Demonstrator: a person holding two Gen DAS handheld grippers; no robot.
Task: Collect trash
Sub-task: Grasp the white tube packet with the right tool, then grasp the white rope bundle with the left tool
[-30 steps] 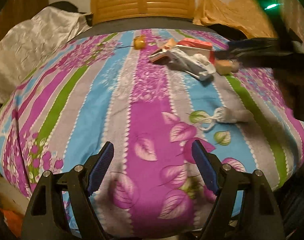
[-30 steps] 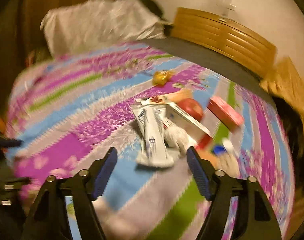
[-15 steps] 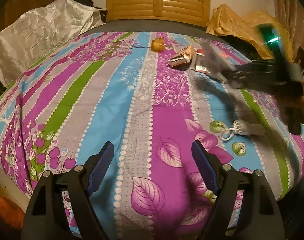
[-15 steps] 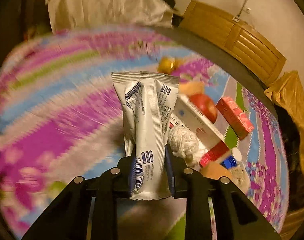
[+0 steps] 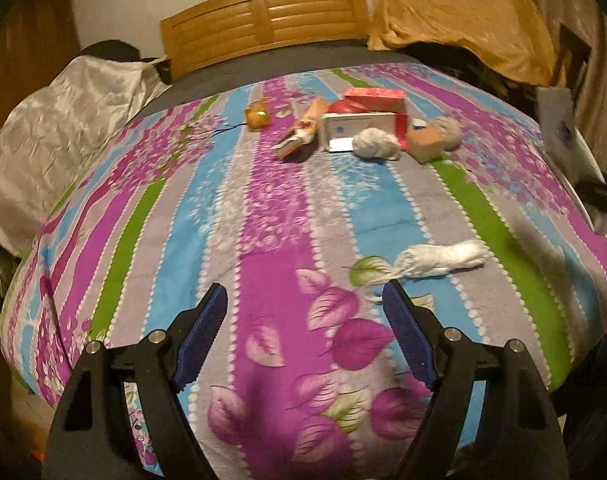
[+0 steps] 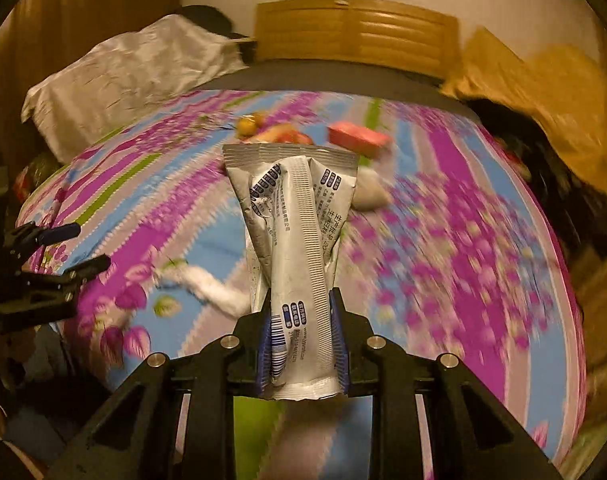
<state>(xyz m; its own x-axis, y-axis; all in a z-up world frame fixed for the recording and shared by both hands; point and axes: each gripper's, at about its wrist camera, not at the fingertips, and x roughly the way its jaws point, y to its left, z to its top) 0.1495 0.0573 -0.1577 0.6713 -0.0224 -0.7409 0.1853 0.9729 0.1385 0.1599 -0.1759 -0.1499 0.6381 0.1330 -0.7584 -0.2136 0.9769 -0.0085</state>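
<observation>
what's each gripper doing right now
left gripper: open, empty, over the bedspread
right gripper: shut on the silver wrapper

The bedspread (image 5: pixel 263 216) lies bare from 6 o'clock up through the middle and out to 9 o'clock, wide passage for a gripper. At 12 to 1 o'clock a tight cluster blocks the way: red box (image 5: pixel 373 98), white carton (image 5: pixel 357 130), paper wad (image 5: pixel 373 143), brown block (image 5: pixel 423 142). A white knotted bag (image 5: pixel 443 260) lies alone at 3 o'clock, just beyond the left gripper (image 5: pixel 303 332).
</observation>
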